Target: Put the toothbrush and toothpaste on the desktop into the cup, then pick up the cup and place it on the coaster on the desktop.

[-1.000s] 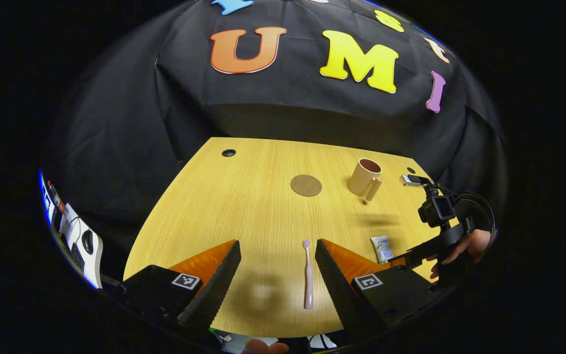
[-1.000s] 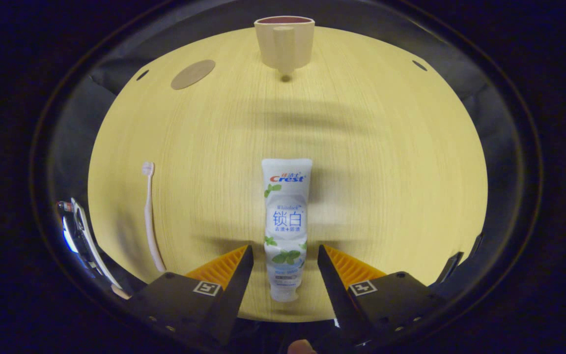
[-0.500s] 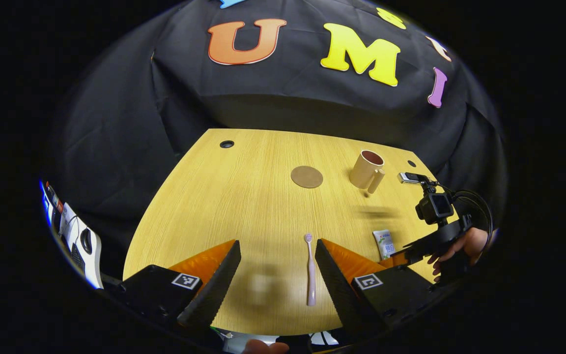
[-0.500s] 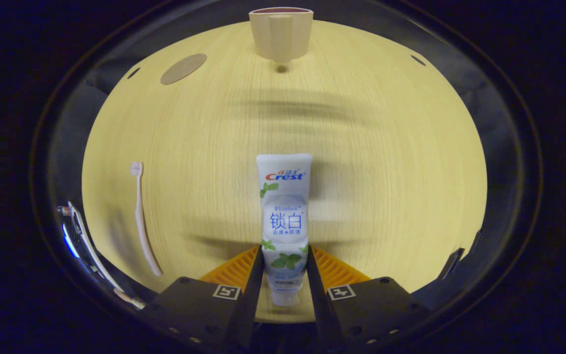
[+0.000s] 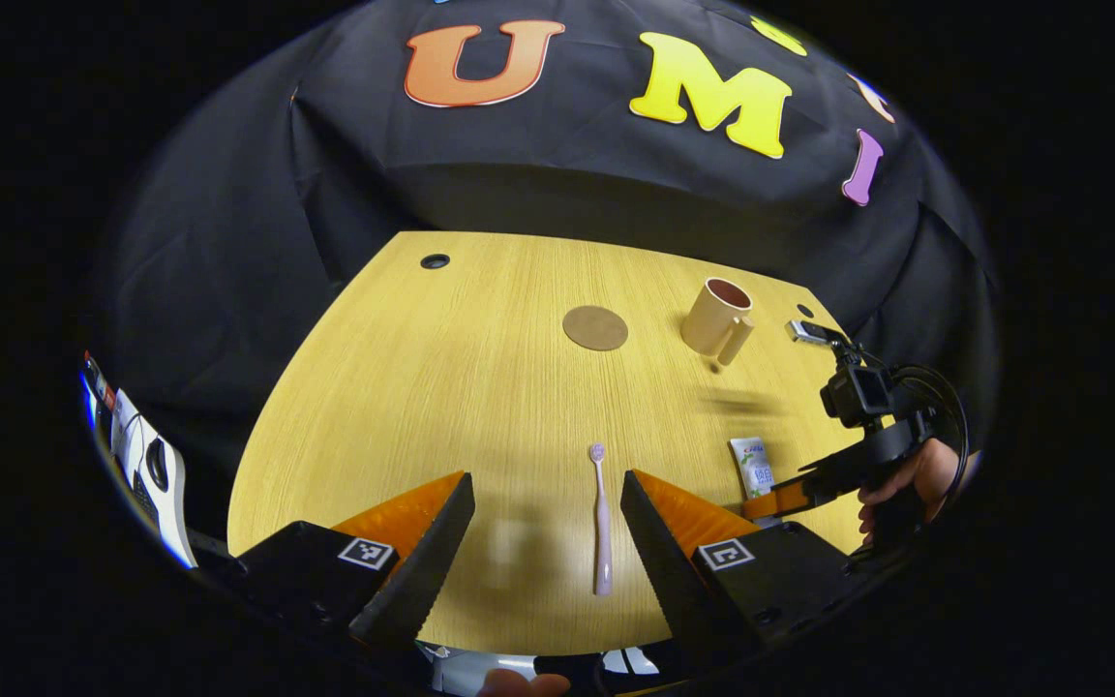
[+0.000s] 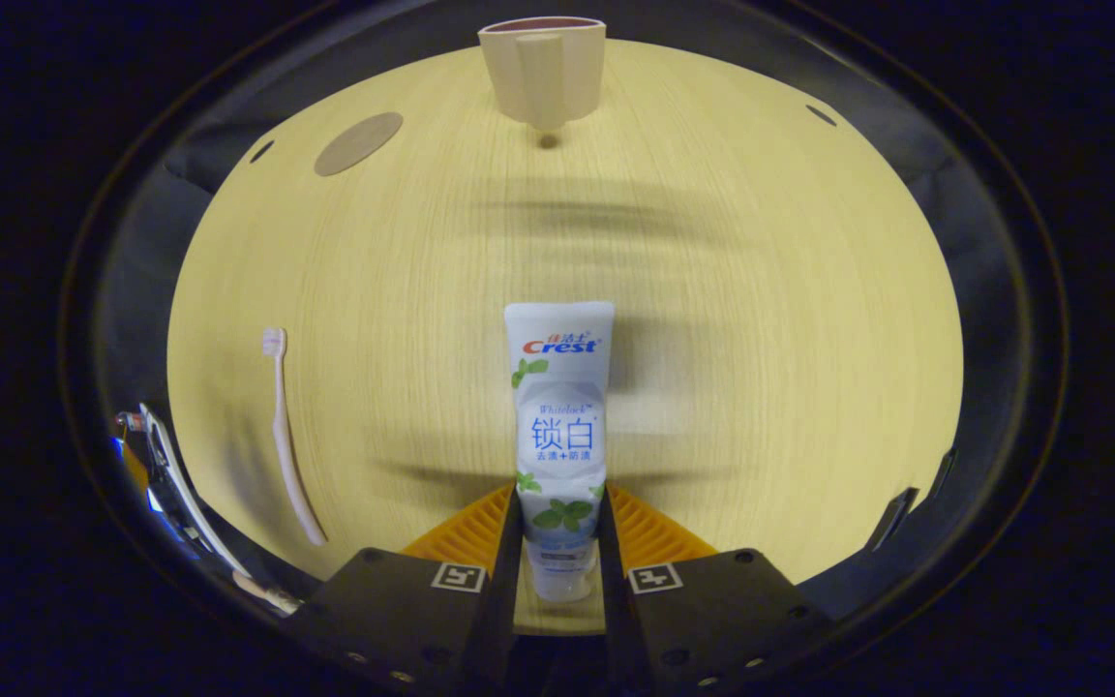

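Observation:
A white toothpaste tube [image 6: 558, 426] lies on the wooden desktop [image 6: 761, 319], cap end toward me. My right gripper [image 6: 558, 537] is shut on its lower end, both fingers pressing its sides. The left gripper view shows the tube [image 5: 752, 466] with that right gripper [image 5: 778, 500] and a hand behind it. A pink toothbrush [image 5: 600, 518] lies flat between the spread fingers of my open left gripper [image 5: 546, 523], nearer its right finger. The toothbrush [image 6: 286, 434] sits left of the tube. A beige cup [image 5: 715, 319] [image 6: 543, 73] stands upright at the far side. The round brown coaster [image 5: 595, 327] [image 6: 357, 144] lies left of it.
Small dark holes [image 5: 435, 261] [image 6: 821, 115] mark the desktop near its far corners. Black cloth hangs behind the desk. Some equipment [image 5: 146, 474] sits off the desk's left edge. The wide middle of the desktop [image 5: 480, 368] is bare wood.
My right gripper has shut on the toothpaste tube, from fingers spread on either side. The left gripper drifted slightly; the toothbrush still lies between its open fingers.

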